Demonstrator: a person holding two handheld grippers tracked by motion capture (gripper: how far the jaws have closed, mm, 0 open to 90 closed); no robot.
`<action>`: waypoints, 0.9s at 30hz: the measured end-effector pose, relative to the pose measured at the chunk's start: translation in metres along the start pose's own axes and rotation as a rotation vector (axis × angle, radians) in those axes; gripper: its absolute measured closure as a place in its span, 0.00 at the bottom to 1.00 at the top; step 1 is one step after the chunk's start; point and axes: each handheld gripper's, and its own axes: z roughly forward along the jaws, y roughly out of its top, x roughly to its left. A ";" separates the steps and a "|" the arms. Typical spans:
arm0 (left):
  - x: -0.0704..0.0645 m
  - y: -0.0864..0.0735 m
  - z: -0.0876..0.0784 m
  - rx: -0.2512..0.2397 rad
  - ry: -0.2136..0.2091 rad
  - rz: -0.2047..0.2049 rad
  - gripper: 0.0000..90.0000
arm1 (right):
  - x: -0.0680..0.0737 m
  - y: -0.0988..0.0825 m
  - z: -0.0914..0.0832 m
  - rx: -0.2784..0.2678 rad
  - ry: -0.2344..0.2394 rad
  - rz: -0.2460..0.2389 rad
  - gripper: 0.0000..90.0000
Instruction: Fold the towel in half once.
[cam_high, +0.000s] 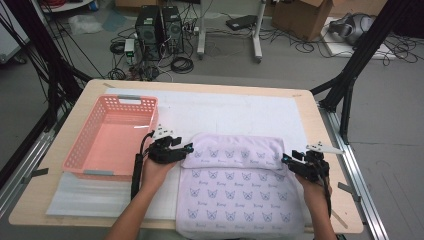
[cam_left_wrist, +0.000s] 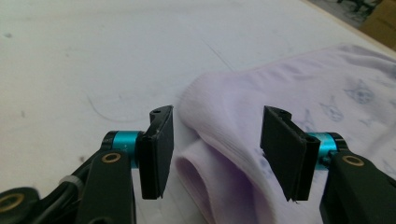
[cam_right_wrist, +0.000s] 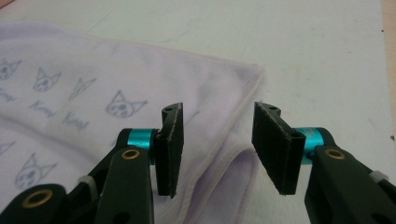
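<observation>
Table (cam_high: 320, 130): white mat on top, pink basket (cam_high: 112, 137) at 9 o'clock, sitting empty.

Towel (cam_high: 240, 195), pale purple with a cat print, lies at 6 o'clock on the near edge. Its far part is doubled over into a fold running 9 to 3 o'clock, and its near hem hangs off the table edge.

Left gripper (cam_left_wrist: 217, 154) is at the fold's 9 o'clock end, jaws spread, with the fold corner between them but no pad pressing on it. Right gripper (cam_right_wrist: 217, 149) is at the 3 o'clock end, also spread, straddling the folded edge and pinching nothing.

Risks, as I judge them:
- Fold is loose with nothing holding it, so a snagged pad on pull-back drags a corner and opens it.
- A re-grip could catch just the top layer, and the layers would shear.
- Uneven hands would skew the fold.
- The overhang could pull the towel toward 6 o'clock.
</observation>
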 end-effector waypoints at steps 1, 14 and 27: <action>0.003 0.003 0.003 0.004 0.002 -0.007 0.49 | -0.002 0.003 0.003 0.005 -0.004 0.004 0.58; 0.013 0.003 0.049 0.124 0.048 -0.045 0.58 | -0.007 0.038 0.062 0.177 -0.076 -0.021 0.66; 0.009 0.006 0.040 0.069 0.036 -0.086 0.96 | -0.005 0.034 0.063 0.204 -0.051 -0.094 0.96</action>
